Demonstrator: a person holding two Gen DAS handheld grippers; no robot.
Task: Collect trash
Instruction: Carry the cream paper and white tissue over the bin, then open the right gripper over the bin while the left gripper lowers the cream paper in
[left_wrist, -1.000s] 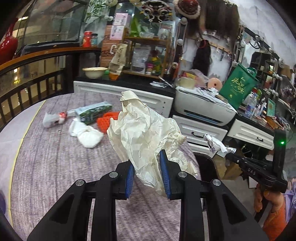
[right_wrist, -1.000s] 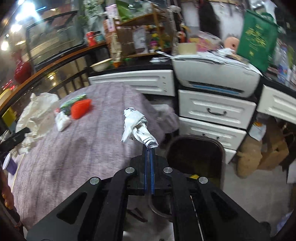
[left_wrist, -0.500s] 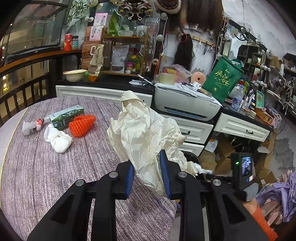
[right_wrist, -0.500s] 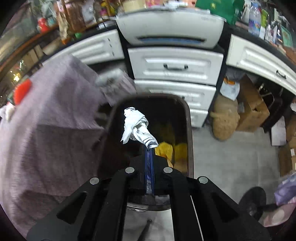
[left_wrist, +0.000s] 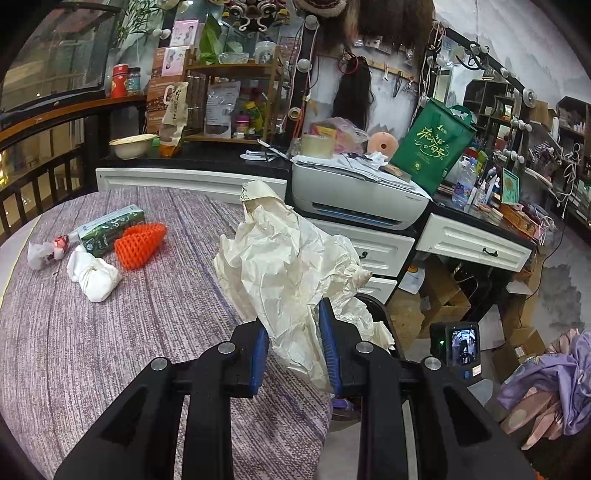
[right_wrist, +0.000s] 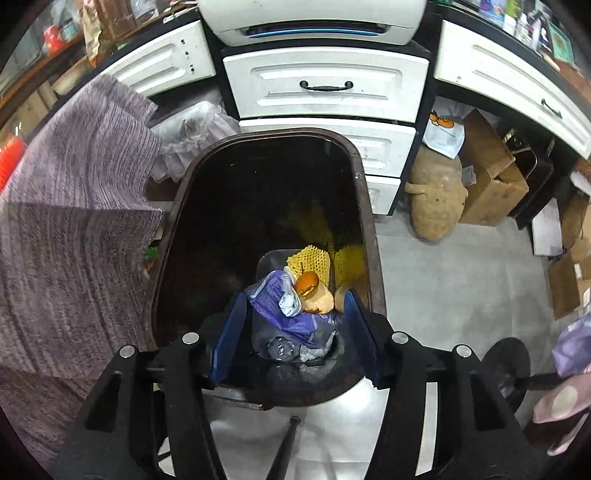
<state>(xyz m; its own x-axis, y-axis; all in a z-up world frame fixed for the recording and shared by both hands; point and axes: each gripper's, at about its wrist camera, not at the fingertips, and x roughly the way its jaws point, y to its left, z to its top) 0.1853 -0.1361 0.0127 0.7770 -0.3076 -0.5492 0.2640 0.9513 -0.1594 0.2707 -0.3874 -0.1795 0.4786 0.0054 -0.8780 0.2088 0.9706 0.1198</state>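
Note:
My left gripper (left_wrist: 293, 352) is shut on a large crumpled cream paper (left_wrist: 284, 266), held above the edge of the round table (left_wrist: 74, 350). On the table's far left lie an orange foam net (left_wrist: 140, 245), a white wad (left_wrist: 94, 277), a green carton (left_wrist: 110, 229) and a small white wrapper (left_wrist: 44, 253). My right gripper (right_wrist: 293, 332) is open and empty, directly over the dark brown trash bin (right_wrist: 371, 236). Inside the bin lie a purple bag (right_wrist: 280, 306), yellow foam net (right_wrist: 308, 260) and orange peel (right_wrist: 306, 282).
White drawers (right_wrist: 325, 86) and a printer (left_wrist: 354, 192) stand behind the bin. Cardboard boxes (right_wrist: 491, 173) and a tan sack (right_wrist: 436, 199) sit on the floor to the right. The right gripper's body shows in the left wrist view (left_wrist: 456, 347).
My right gripper moved from the table to over the bin and opened; the small white wrapper it held is gone from its jaws. My left gripper still holds the cream paper.

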